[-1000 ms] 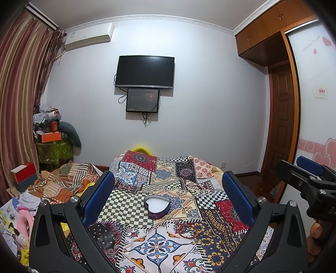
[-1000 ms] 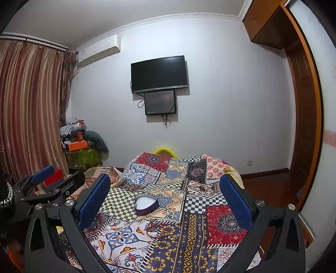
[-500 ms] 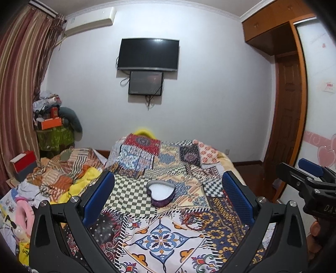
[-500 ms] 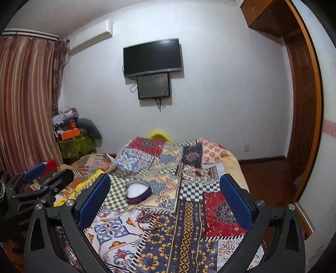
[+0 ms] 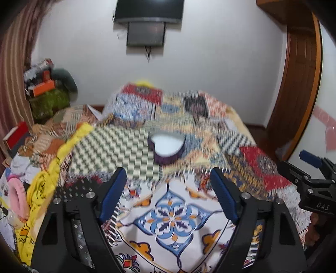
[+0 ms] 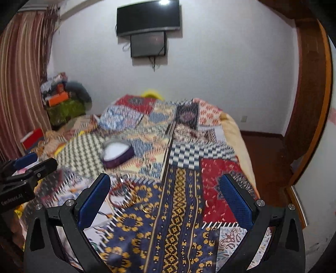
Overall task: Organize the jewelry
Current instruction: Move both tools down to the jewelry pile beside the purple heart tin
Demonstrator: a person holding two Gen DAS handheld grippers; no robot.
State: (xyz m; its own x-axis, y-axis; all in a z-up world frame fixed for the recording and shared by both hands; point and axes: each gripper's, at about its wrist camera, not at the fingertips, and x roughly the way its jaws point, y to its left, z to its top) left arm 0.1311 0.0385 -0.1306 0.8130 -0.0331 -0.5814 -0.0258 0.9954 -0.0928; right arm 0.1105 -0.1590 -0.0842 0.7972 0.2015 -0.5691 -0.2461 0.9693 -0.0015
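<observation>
A purple heart-shaped box (image 5: 167,148) with a white inside lies open on the patchwork bedspread (image 5: 172,212); it also shows in the right wrist view (image 6: 117,153). A small heap of bracelets and rings (image 6: 128,194) lies on the spread in front of the box, near my right gripper's left finger. My left gripper (image 5: 168,195) is open and empty above the spread, short of the box. My right gripper (image 6: 166,201) is open and empty. Each gripper shows at the other view's edge. Both views are blurred.
The bed's right edge (image 6: 241,147) drops to a wooden floor by a wooden door (image 5: 298,84). Crumpled clothes and a yellow cloth (image 5: 42,189) lie left of the bed. A cluttered stand (image 5: 48,94) and a curtain stand at far left. A TV (image 6: 147,19) hangs on the wall.
Both grippers have tilted down and moved forward over the bed. The box and the jewelry heap are nearer. Both grippers stay open.
</observation>
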